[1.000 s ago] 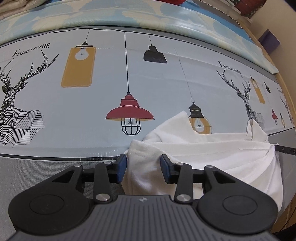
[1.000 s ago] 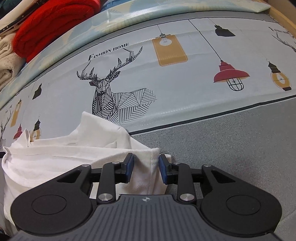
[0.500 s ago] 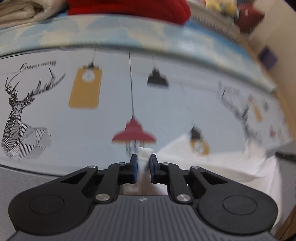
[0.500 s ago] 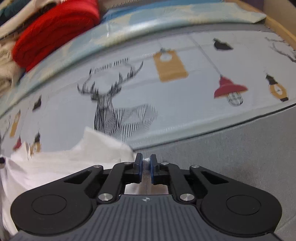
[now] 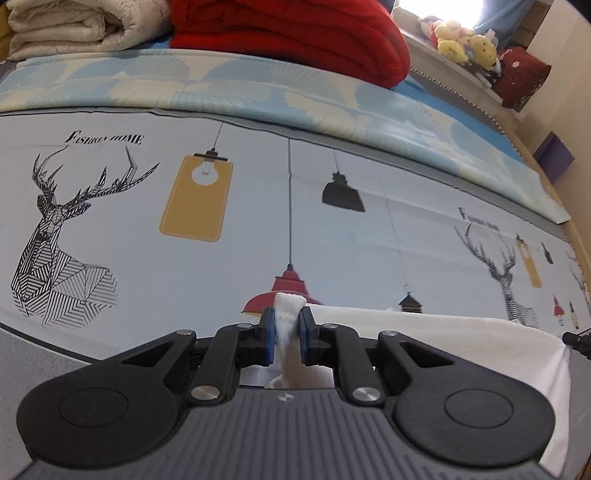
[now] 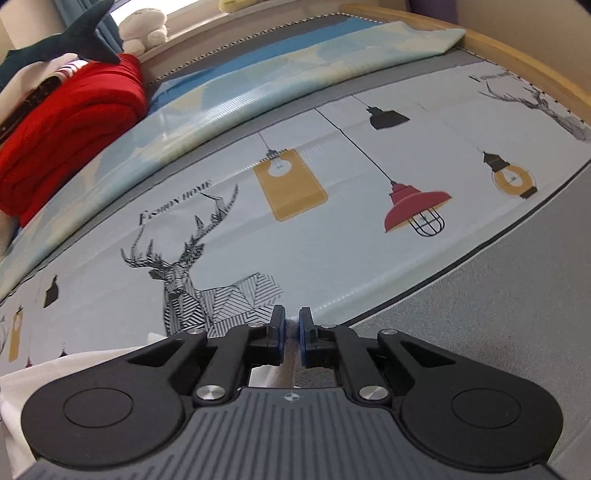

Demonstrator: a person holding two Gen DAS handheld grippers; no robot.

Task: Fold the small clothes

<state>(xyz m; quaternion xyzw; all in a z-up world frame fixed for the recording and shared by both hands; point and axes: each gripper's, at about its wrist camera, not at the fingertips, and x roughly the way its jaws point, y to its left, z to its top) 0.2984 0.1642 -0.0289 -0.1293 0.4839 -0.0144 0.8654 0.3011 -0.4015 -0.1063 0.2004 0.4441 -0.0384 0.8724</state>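
- The left gripper [image 5: 287, 320] is clenched on a bunched corner of the white garment [image 5: 436, 332]; a small tuft of cloth pokes out past the blue pads [image 5: 268, 332].
- The right gripper [image 6: 291, 325] is nearly closed, with a thin sliver of white cloth between its pads [image 6: 280, 332], so it appears to pinch the other corner.
- The garment hangs between the two grippers, above the printed sheet [image 5: 258, 206] with its deer and lamps. In the left view its top edge runs taut to the right; in the right view the cloth [image 6: 74, 369] shows at lower left.
- Judged from its drape, the cloth is light, thin and limp: it will sag wherever it is unsupported and holds no shape of its own.
- It should not be fragile, but smooth pads on thin fabric could slip if the edge is pulled hard.
- The best hold is at the corners or along a hem, where doubled layers give the pads more to bite; the left grip has plenty of cloth, while the right looks shallower and more likely to let go.
- A red blanket [image 5: 295, 33] lies folded at the far end, well apart.
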